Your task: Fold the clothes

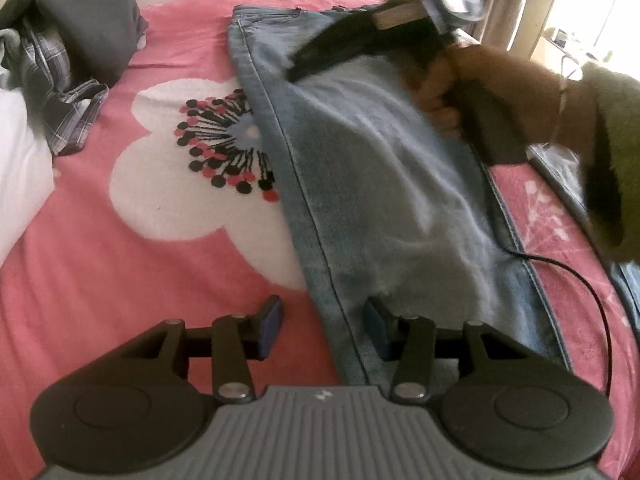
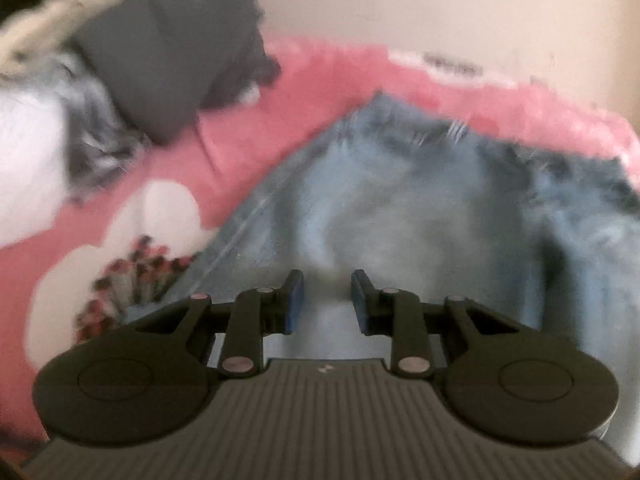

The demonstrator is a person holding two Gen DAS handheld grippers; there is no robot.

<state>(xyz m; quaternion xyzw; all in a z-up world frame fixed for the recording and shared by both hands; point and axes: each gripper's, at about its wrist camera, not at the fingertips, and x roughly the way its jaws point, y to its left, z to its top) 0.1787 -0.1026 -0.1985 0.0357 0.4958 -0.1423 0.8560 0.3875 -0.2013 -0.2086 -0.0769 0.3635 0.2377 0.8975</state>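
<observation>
Item: light-blue jeans [image 1: 384,168] flat on our pink floral bed [image 1: 140,240]; heaped clothes [image 1: 68,48] lie well apart.
Left gripper [image 1: 326,328] jaws spread astride the jeans' seam; right gripper [image 2: 327,300] jaws part-open, empty.

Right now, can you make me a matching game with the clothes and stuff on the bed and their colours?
Things:
1. denim jeans
2. fuzzy flowered blanket
3. folded cloth heap
4. thin cable

Colours:
A. black
B. pink and white
C. light blue
D. dark grey

Pairs: 1-C, 2-B, 3-D, 4-A
</observation>
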